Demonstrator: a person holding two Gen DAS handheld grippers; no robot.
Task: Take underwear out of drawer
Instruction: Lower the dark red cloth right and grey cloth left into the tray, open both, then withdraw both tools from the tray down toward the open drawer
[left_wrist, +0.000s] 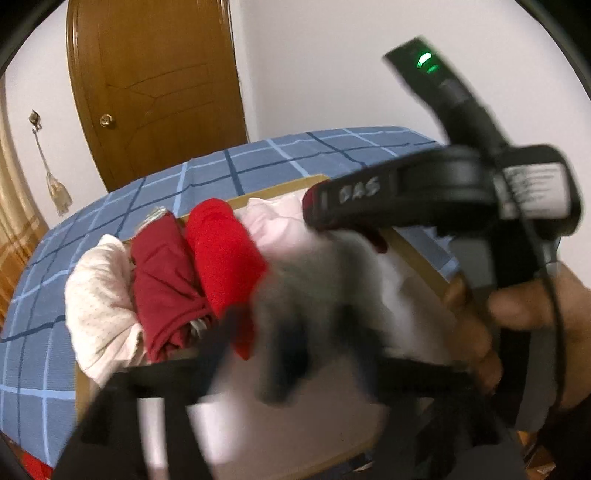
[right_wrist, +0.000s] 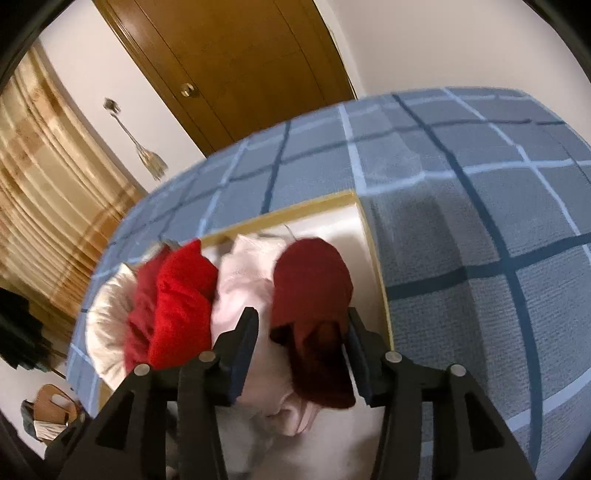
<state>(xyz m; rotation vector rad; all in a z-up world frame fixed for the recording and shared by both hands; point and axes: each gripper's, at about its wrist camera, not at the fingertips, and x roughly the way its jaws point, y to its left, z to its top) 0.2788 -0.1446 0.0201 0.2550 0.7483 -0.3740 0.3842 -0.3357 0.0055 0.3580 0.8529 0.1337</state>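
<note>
An open drawer (right_wrist: 288, 210) with a pale wood rim holds rolled underwear: a white dotted roll (left_wrist: 99, 291), a dark red roll (left_wrist: 162, 280), a bright red roll (left_wrist: 221, 254) and a pale pink one (left_wrist: 273, 221). In the right wrist view my right gripper (right_wrist: 301, 347) straddles another dark red roll (right_wrist: 314, 291). That roll touches the right pad, and a gap shows at the left pad. My left gripper (left_wrist: 288, 332) is blurred low in its own view, its fingers wide apart over blurred white cloth. The right gripper (left_wrist: 314, 210) reaches in from the right there, held by a hand (left_wrist: 524, 314).
Blue checked bedding (right_wrist: 461, 221) surrounds the drawer on the far and right sides. A brown wooden door (left_wrist: 159, 81) and white wall stand behind. Striped curtains (right_wrist: 48, 192) hang at the left, and a small wooden item (right_wrist: 51, 402) lies on the floor below.
</note>
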